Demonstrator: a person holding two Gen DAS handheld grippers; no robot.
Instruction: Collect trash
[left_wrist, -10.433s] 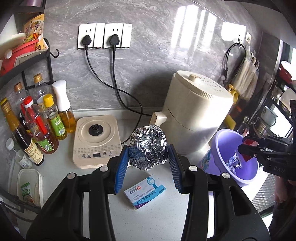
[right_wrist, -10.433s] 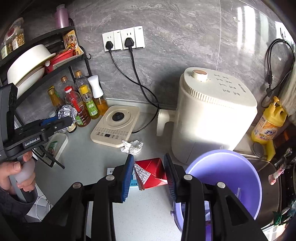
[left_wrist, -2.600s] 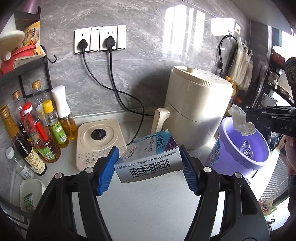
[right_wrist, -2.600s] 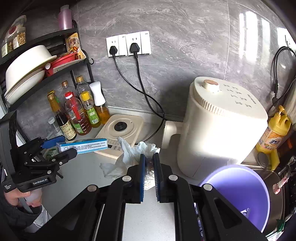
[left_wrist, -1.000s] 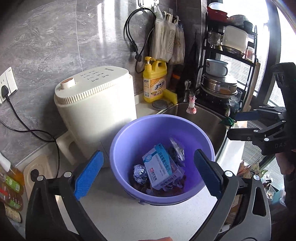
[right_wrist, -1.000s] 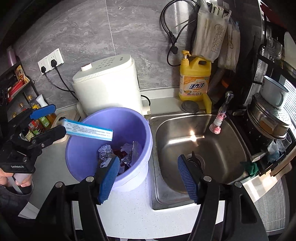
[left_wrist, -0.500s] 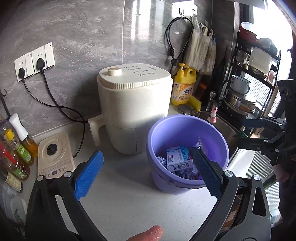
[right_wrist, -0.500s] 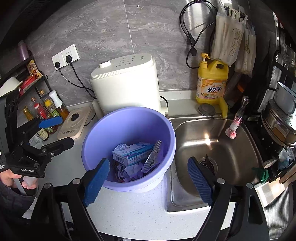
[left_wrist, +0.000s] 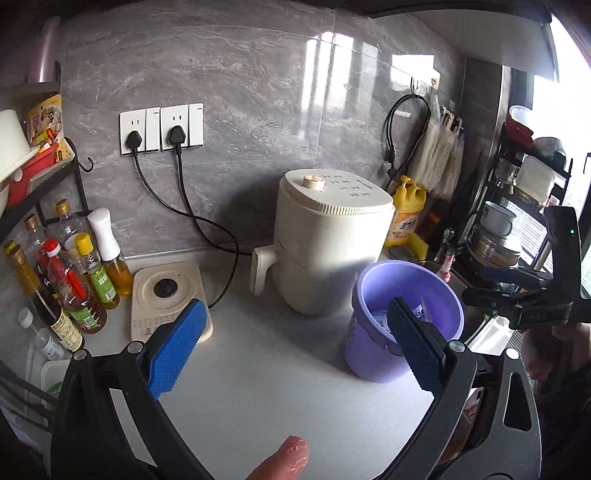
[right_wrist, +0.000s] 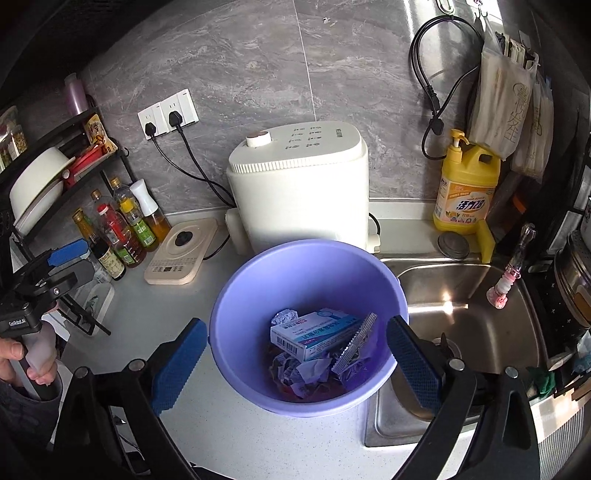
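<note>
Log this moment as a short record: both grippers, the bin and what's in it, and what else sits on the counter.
left gripper: open, empty, above the counter
right gripper: open, empty, jaws either side of the bin
purple bin: upright on the counter, beside the sink
bin contents: blue-and-white box, foil ball, crumpled paper
counter: no loose trash in view
nearby: white appliance, oil bottles, yellow detergent bottle
</note>
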